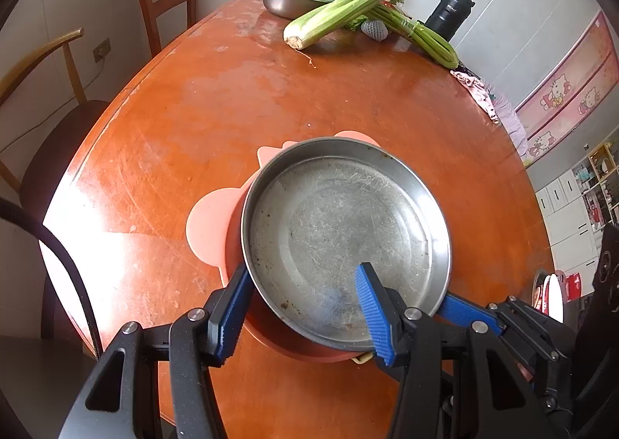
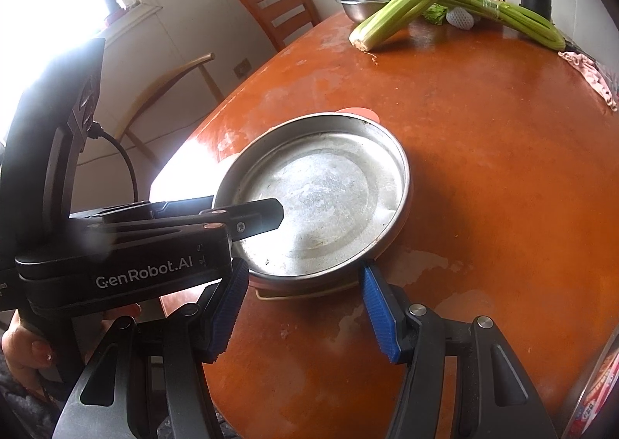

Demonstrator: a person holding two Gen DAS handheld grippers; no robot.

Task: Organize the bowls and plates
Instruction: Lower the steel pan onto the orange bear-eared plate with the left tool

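Round orange-brown table (image 1: 216,118) is carrying everything; steel plate (image 1: 344,241) is sitting tilted on a red bowl (image 1: 286,346) over a pink mat (image 1: 211,226), near the front edge; left gripper (image 1: 305,307) is straddling the plate's near rim, 1 finger inside, 1 outside, whether clamped I cannot tell; right gripper (image 2: 305,307) is standing apart, holding nothing, just beside the plate.

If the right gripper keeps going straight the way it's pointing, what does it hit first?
Probably the near rim of the steel plate, which sits on an orange dish. The right gripper has nothing between its jaws, and only bare table lies before that rim, though depth is uncertain.
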